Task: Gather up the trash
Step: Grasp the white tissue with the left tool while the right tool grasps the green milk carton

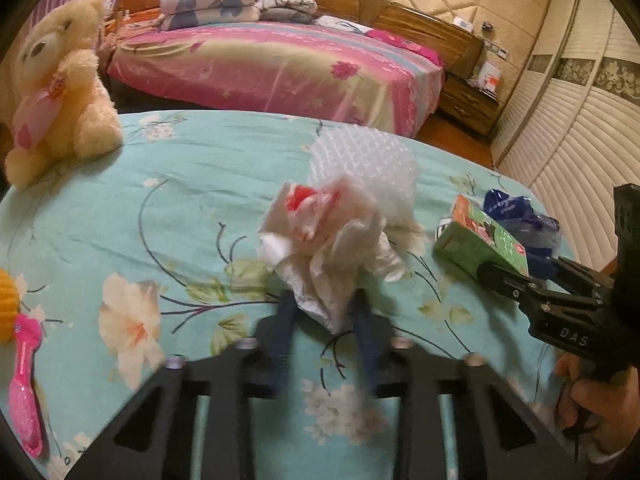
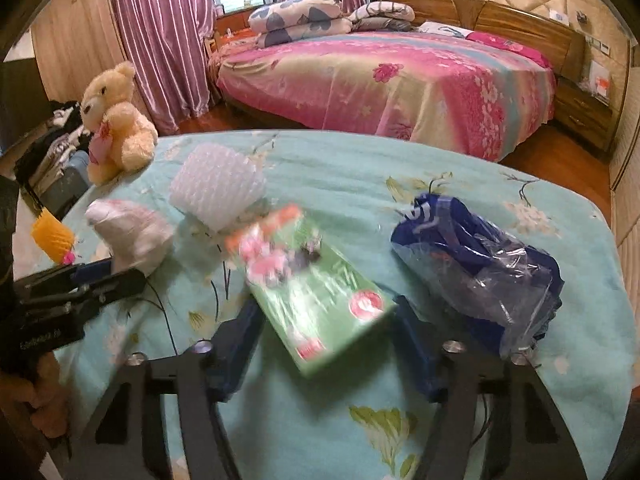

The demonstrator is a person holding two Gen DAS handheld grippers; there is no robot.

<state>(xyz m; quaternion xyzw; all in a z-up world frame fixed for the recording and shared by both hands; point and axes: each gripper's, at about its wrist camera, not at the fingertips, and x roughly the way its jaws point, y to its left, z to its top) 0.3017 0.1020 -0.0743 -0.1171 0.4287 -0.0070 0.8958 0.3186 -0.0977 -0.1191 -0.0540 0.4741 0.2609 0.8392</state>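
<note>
Left tool (image 1: 326,320) is pinching the low tail of a crumpled white plastic bag (image 1: 328,240), probably because that's the easiest bit to squeeze. Right tool (image 2: 328,328) clamps the near end of a green carton (image 2: 316,292), both on the floral sheet (image 1: 180,200). Further back, bubble wrap (image 2: 218,192) and a blue wrapper (image 2: 480,264) wait, not yet collected. Teddy bear (image 1: 60,88) sits at the far edge, clearly not trash.
</note>
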